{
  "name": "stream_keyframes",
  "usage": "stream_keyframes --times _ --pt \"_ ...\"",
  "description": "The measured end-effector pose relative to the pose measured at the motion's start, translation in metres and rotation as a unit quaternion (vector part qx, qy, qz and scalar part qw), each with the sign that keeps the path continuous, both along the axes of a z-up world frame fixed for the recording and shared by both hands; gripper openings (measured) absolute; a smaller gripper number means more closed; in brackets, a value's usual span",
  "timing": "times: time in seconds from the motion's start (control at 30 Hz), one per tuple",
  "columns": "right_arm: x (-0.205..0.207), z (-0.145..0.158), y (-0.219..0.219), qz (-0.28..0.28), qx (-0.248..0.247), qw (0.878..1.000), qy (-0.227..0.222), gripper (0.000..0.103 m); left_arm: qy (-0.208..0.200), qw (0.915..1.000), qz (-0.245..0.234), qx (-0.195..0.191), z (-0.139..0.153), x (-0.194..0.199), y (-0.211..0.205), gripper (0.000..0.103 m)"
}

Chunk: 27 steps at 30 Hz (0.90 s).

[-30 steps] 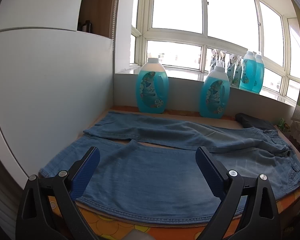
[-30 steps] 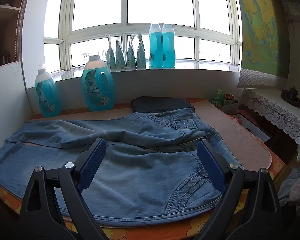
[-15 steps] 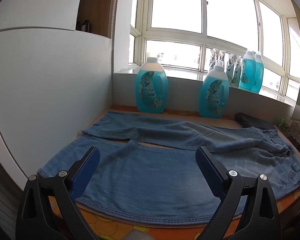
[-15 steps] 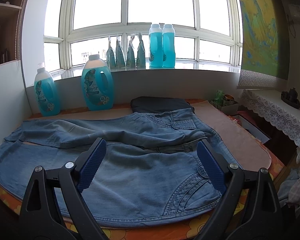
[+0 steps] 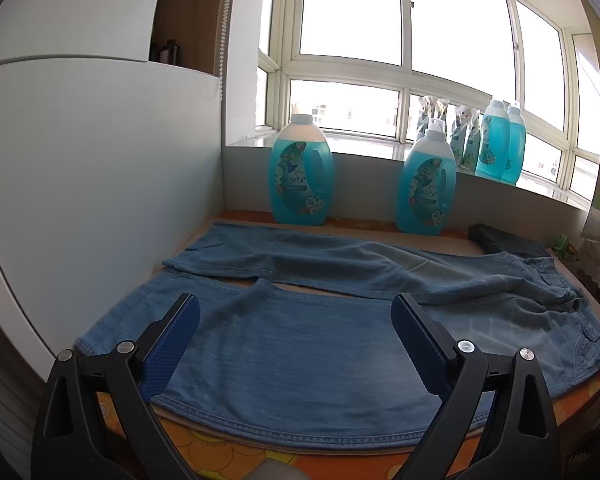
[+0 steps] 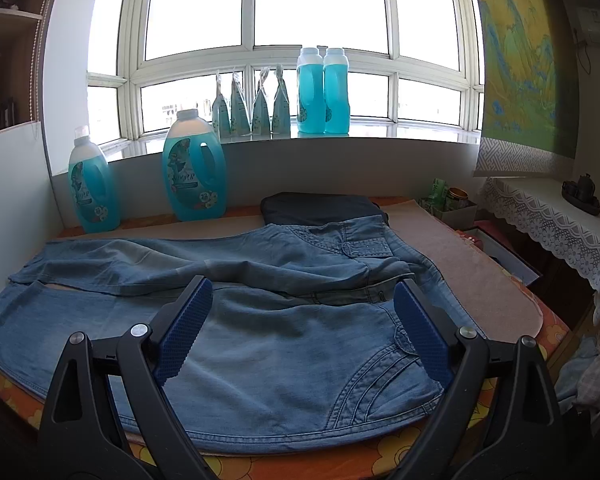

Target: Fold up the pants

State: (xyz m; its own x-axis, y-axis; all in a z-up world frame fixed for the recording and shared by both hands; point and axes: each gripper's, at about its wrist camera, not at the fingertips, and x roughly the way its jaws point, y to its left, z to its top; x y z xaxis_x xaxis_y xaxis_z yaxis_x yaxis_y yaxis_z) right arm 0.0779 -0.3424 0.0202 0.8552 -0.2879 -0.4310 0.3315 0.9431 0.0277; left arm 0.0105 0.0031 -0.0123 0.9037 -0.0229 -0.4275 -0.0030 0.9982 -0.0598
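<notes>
I am looking down both wrist cameras at a pair of light blue denim pants (image 5: 300, 344) lying flat and unfolded on the table (image 5: 220, 446), which is wearing an orange flowered cloth. The legs are running toward the white side panel (image 5: 100, 180) on the left, and the waistband is lying toward the right, where the right view is showing a curved stitched pocket (image 6: 384, 376) near the front edge. The two legs are lying side by side with a narrow gap between them at the hem end.

I am holding the left gripper (image 5: 296, 334) above the nearer leg, its jaws spread wide with nothing between the blue pads; I cannot tell whether the tips are touching the fabric. I am holding the right gripper (image 6: 304, 320) over the hip area of the pants (image 6: 284, 356), its jaws likewise standing wide apart and gripping nothing.

Behind the pants, two large blue detergent bottles (image 5: 302, 172) are standing against the low wall under the window. Two taller blue bottles (image 6: 324, 92) and a row of refill pouches (image 6: 252, 106) are sitting on the sill. A dark folded garment (image 6: 320, 208) is lying just beyond the waistband.
</notes>
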Motion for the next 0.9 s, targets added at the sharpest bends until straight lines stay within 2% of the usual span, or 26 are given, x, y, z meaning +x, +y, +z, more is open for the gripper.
stream_keyframes --times 0.9 --pt "0.0001 -0.0005 0.0007 -0.001 -0.001 1.0 0.001 0.094 0.002 1.0 -0.005 -0.001 0.0 0.0019 -0.0025 0.097"
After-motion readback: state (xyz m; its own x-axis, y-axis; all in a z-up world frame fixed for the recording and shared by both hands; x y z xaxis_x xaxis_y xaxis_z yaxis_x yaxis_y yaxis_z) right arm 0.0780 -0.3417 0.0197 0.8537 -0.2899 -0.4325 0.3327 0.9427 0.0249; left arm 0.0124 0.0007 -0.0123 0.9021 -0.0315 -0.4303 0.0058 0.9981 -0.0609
